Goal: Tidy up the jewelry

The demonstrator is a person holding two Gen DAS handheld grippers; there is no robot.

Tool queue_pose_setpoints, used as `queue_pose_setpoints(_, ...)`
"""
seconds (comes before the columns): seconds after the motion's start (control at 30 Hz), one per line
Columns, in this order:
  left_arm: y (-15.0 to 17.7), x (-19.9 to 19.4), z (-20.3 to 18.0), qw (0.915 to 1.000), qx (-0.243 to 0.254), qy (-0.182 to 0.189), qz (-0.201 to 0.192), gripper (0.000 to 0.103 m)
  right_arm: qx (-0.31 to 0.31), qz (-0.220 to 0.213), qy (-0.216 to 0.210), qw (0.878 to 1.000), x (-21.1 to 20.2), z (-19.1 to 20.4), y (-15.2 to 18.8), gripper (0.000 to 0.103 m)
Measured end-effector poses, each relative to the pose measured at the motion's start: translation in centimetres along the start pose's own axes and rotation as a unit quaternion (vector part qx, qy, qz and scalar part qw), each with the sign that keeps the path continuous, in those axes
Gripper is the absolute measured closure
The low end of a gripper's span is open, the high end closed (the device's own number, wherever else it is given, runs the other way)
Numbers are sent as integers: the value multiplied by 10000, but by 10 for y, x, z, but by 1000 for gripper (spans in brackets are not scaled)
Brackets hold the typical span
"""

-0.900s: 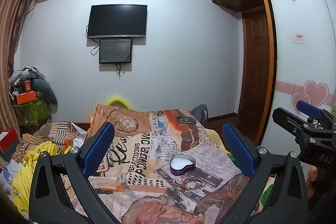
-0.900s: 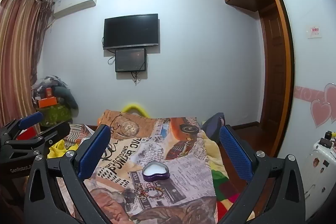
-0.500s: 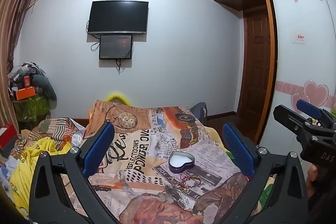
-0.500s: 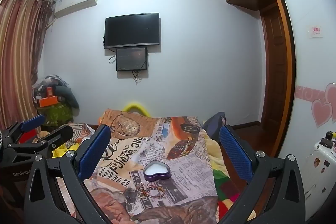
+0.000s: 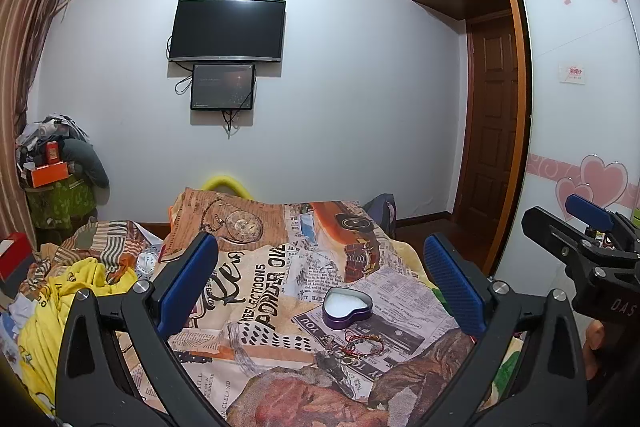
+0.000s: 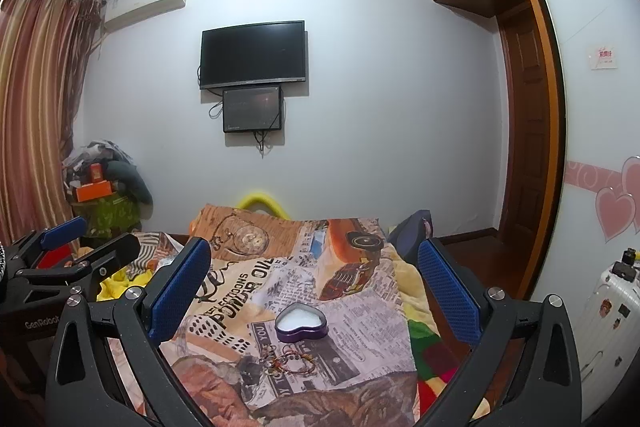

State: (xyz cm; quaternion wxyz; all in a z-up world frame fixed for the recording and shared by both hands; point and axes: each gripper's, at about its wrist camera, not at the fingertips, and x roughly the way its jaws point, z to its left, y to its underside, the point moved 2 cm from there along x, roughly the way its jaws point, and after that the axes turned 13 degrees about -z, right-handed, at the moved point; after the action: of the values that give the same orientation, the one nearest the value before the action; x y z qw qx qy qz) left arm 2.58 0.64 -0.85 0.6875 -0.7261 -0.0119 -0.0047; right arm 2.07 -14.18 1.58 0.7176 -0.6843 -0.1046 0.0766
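A purple heart-shaped tin (image 5: 347,307) with a white inside lies open on the printed bedspread (image 5: 256,275); it also shows in the right wrist view (image 6: 302,323). A small heap of red cord bracelets and rings (image 5: 354,343) lies just in front of it, also seen in the right wrist view (image 6: 286,361). My left gripper (image 5: 320,287) is open and empty, above and short of the tin. My right gripper (image 6: 316,287) is open and empty, likewise held back from the tin. Each gripper shows at the edge of the other's view.
The bed carries a yellow cloth (image 5: 60,303) and crumpled clothes at the left. A TV (image 5: 228,29) hangs on the far wall. A wardrobe with heart decals (image 5: 580,147) and a wooden door (image 5: 494,131) stand at the right. A white suitcase (image 6: 604,319) is at the right.
Both views have tilted slightly upward, so the tin and jewelry sit a little lower in frame. Both grippers stay open and empty.
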Motion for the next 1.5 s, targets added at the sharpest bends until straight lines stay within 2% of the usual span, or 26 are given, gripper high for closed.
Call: queue_pose_setpoints(1.5,6,2,-4,10000,-8,27,67,0,11,55,2,10000,0,2,0,0)
